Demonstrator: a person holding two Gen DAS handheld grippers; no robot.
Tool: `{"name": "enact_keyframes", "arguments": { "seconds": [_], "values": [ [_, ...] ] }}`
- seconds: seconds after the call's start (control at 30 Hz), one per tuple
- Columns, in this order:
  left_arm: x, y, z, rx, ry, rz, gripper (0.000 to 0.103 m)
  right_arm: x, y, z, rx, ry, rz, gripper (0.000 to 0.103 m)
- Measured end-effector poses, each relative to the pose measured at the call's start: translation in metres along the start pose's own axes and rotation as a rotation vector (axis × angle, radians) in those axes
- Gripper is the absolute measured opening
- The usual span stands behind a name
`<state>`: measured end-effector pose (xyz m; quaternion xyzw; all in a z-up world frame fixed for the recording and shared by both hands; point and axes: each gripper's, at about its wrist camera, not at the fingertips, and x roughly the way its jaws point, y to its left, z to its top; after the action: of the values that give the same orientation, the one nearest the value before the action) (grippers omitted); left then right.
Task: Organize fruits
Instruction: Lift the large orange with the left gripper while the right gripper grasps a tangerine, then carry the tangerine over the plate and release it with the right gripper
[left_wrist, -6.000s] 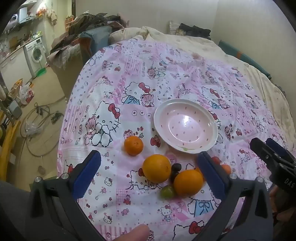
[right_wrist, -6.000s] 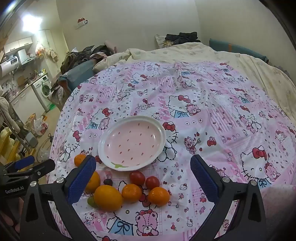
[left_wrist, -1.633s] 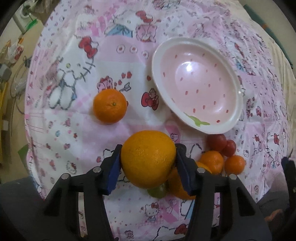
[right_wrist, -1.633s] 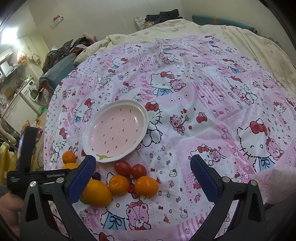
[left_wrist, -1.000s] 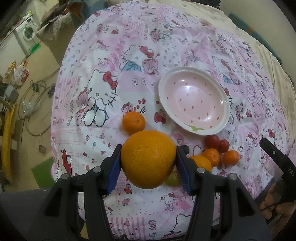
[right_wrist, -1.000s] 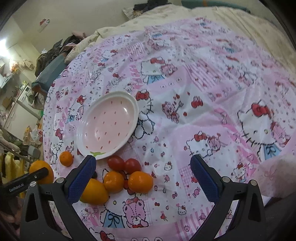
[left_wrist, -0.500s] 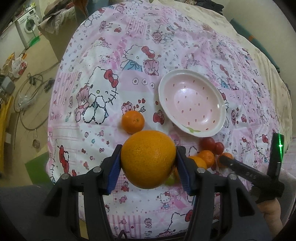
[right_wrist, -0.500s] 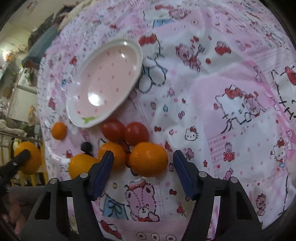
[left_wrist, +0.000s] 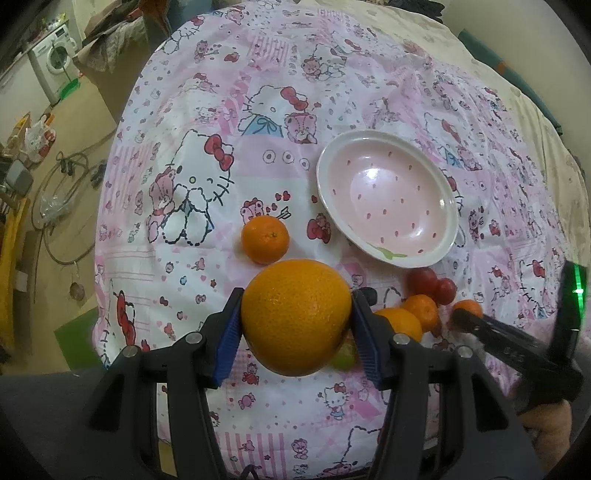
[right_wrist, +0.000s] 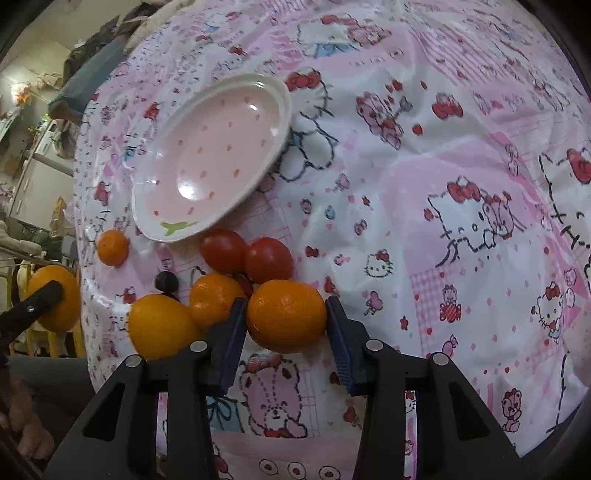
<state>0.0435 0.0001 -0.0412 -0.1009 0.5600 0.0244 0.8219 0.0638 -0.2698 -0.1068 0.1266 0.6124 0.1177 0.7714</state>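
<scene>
My left gripper (left_wrist: 296, 320) is shut on a large orange (left_wrist: 295, 316) and holds it above the bed. An empty pink strawberry plate (left_wrist: 436, 254) lies ahead to the right, also in the right wrist view (right_wrist: 273, 147). My right gripper (right_wrist: 286, 317) is shut on a tangerine (right_wrist: 286, 314) that rests on the cover in the fruit pile. Beside it lie another tangerine (right_wrist: 214, 295), a yellow-orange fruit (right_wrist: 160, 326), two red tomatoes (right_wrist: 245, 254) and a dark grape (right_wrist: 166, 281). A lone tangerine (left_wrist: 265, 239) sits left of the plate.
The pink Hello Kitty bed cover (left_wrist: 207, 177) drops off at its left edge to a floor with cables (left_wrist: 62, 221) and a washing machine (left_wrist: 55, 62). A green fruit (left_wrist: 343, 360) peeks from behind the held orange.
My right gripper came down onto the pile and closed around the front tangerine. My left gripper keeps holding the large orange, raised slightly.
</scene>
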Motion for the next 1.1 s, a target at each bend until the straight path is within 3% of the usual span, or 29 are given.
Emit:
{"name": "enact_keyframes", "arguments": {
  "seconds": [0.23,0.47,0.53,0.7,1.1],
  "values": [
    [0.003,0.006,0.001,-0.008,-0.024,0.03,0.051,-0.021,0.01,-0.001,-0.034,-0.077,0.017,0.044],
    [-0.002,0.002,0.006,0.007,-0.046,0.017,0.051,-0.042,0.017,0.005,-0.048,-0.131,0.097,0.044],
    [-0.004,0.001,0.014,0.014,-0.053,-0.008,0.051,-0.05,0.021,0.008,-0.063,-0.154,0.118,0.044],
    [-0.011,-0.008,0.04,0.046,-0.086,0.01,0.051,-0.064,0.035,0.025,-0.135,-0.206,0.148,0.044],
    [0.013,-0.033,0.085,0.098,-0.044,0.0,0.051,-0.059,0.036,0.081,-0.162,-0.225,0.146,0.044]
  ]
}}
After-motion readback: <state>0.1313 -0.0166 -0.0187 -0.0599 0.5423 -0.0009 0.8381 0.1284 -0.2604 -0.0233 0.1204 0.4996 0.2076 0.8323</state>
